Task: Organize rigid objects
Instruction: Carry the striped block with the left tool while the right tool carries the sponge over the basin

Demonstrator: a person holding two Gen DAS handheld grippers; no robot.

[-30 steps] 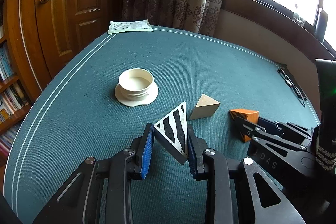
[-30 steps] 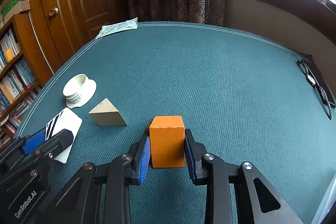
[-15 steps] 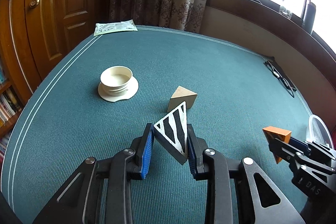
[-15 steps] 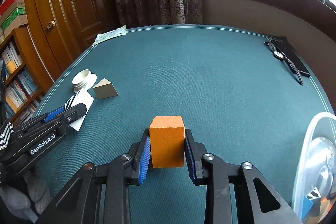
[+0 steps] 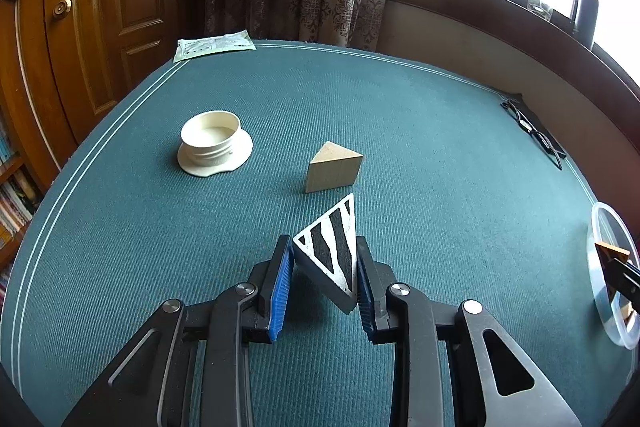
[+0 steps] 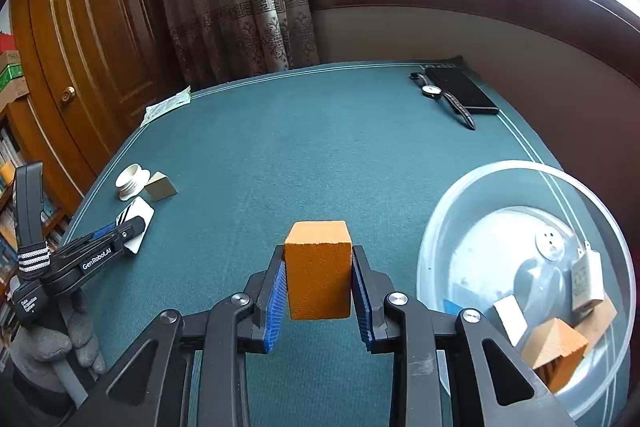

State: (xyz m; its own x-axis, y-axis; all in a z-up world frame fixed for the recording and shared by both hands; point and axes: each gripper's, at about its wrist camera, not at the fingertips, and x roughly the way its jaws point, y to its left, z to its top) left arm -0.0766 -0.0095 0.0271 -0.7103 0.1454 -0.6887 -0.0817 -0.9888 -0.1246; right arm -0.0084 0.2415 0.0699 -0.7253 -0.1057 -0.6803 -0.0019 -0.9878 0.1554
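Observation:
My left gripper (image 5: 322, 267) is shut on a white triangular block with black stripes (image 5: 331, 247), held above the green table. My right gripper (image 6: 319, 277) is shut on an orange cube (image 6: 318, 269), held just left of a clear plastic bowl (image 6: 472, 203). The bowl holds several blocks, among them an orange pyramid (image 6: 554, 347) and a white block (image 6: 510, 319). A tan wooden wedge (image 5: 334, 167) lies on the table ahead of the left gripper. The orange cube (image 5: 610, 253) also shows at the right edge of the left wrist view, over the bowl rim (image 5: 600, 227).
A white lid-like cup on a disc (image 5: 214, 143) sits left of the wedge. A paper packet (image 5: 214, 43) lies at the far left corner. Glasses (image 5: 530, 127) lie at the right edge; a watch (image 6: 444, 97) and a dark case (image 6: 460, 89) lie at the far right.
The right gripper has carried the orange cube to the right, up to the clear bowl. The left gripper still holds the striped block and has turned slightly; the wedge sits closer ahead.

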